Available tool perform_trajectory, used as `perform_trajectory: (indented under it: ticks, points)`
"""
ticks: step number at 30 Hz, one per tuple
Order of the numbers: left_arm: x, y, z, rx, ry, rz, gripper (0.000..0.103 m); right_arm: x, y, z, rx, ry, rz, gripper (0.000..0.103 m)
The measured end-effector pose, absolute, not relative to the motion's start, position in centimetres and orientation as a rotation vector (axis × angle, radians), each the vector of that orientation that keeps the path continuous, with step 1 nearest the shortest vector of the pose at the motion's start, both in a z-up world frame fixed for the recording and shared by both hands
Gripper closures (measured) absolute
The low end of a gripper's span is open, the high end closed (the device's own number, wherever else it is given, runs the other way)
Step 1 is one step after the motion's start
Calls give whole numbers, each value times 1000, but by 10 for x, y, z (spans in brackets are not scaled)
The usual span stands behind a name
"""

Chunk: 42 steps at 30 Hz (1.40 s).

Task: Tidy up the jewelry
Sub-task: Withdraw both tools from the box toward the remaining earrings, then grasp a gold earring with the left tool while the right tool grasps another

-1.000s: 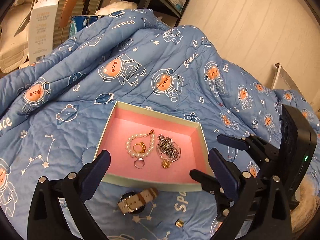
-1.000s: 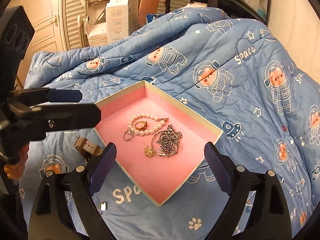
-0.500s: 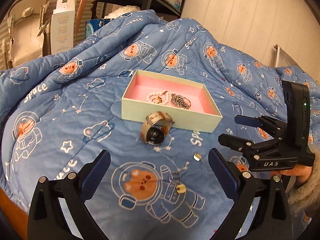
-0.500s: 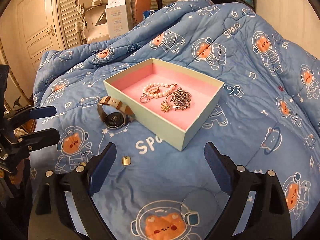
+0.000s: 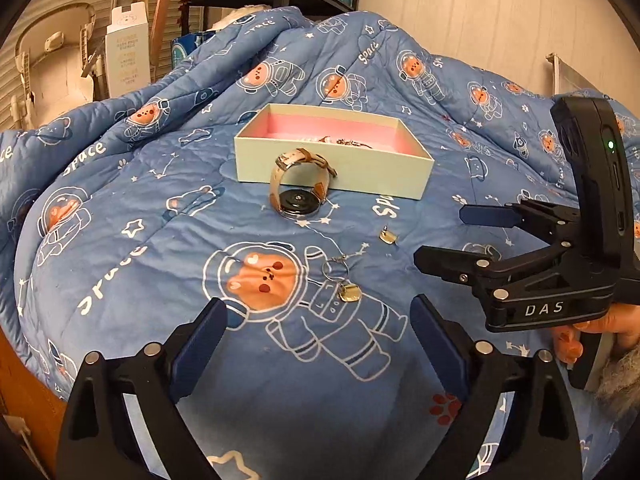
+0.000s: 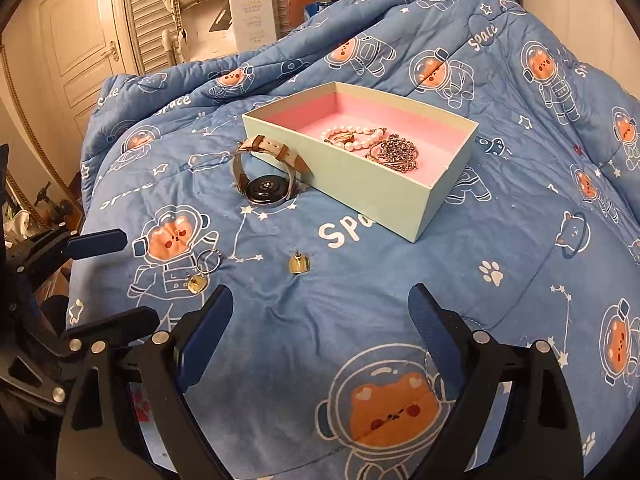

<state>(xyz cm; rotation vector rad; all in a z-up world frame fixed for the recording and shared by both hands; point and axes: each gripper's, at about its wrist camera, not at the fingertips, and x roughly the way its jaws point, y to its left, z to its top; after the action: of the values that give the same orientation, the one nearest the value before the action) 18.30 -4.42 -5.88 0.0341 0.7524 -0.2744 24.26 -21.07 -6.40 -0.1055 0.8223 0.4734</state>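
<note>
Two black two-finger grippers hung over your blue quilted astronaut-bear blanket (image 6: 400, 280). Your left gripper (image 5: 318, 326) had its jaws wide but closing, nothing between them; your right gripper (image 6: 320, 312) held its jaws wide and empty. On the blanket sat the pale green cardboard box with pink lining (image 6: 384, 188), holding a white pearl bracelet (image 6: 356, 138) and a tangled silver chain (image 6: 396, 154). Against the box's near wall leaned a round watch with a beige leather strap (image 6: 266, 174). Nearer you lay a small gold stud earring (image 6: 298, 266) and, well left of it, a gold charm on a silver ring (image 6: 202, 272).
</note>
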Motion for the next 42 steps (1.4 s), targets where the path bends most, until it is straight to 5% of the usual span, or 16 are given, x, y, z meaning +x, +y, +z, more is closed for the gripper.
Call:
perform_trajectory:
  ticks: [7,21,30,42]
  points:
    - [191,-52,-68,36,798,-272,53,250,-218,-67,-93,842,459,20]
    - [208,-68,-75,69,840,-301,89,257,-217,-73,-91,876,469,32]
    - [199,-44,-72,-35,830,-267,90,271,-199,-80,-88,915,505,50]
    - [197,-36,-75,-68,826,-261,90,275,-171,-84,-209,885,482,86]
